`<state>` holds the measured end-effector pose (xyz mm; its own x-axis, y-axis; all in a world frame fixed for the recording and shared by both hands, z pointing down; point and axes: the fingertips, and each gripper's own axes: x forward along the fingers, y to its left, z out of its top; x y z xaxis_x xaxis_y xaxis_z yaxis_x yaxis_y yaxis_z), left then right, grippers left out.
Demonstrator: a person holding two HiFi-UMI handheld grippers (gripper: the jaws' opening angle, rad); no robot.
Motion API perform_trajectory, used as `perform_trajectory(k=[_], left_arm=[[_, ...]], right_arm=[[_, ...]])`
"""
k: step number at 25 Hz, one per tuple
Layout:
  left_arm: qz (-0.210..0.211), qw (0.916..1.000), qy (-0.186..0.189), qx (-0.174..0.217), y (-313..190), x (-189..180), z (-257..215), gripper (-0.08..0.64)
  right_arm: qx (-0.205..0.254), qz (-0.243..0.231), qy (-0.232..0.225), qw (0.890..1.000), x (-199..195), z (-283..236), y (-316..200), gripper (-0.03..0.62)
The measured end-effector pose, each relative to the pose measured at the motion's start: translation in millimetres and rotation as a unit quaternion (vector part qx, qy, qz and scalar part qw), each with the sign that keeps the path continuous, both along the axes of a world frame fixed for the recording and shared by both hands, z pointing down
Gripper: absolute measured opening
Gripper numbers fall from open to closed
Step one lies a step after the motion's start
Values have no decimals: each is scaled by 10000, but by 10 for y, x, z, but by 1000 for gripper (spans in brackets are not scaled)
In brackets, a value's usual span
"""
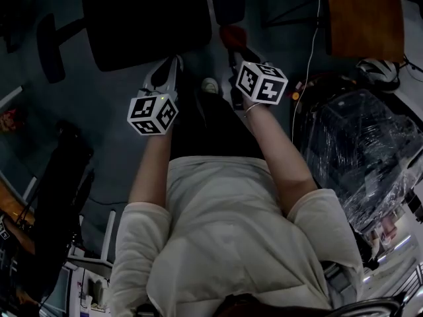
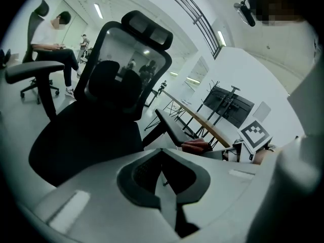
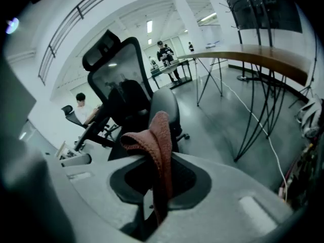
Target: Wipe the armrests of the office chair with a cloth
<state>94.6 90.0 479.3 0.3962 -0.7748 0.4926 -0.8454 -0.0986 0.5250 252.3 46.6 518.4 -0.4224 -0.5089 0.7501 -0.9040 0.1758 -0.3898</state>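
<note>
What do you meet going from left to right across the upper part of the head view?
chair armrest → left hand-held gripper → right hand-held gripper, shut on the cloth → wooden tabletop

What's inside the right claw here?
A reddish cloth, pinched in the right claw, folds over above the shut jaws. Its lower end is hidden between them.

cloth (image 3: 158,135): rust-pink, ribbed knit
office chair (image 2: 96,135): black, mesh back
left gripper (image 2: 163,158), right gripper (image 3: 154,161): pale grey
marker cubes (image 1: 262,82): white, black squares
desk (image 3: 263,57) right of office chair: wood-brown top
</note>
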Motion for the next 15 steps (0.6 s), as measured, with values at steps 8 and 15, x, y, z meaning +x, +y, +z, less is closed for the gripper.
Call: perform_trajectory(k=[8, 15], left_arm=[[-311, 9950, -426, 854, 50, -141, -929, 14], [-571, 9823, -906, 1537, 384, -236, -2061, 17]], right_arm=[[2029, -1494, 16, 9677, -166, -1297, -102, 44], [2963, -1517, -159, 9428, -155, -2424, 189, 44]])
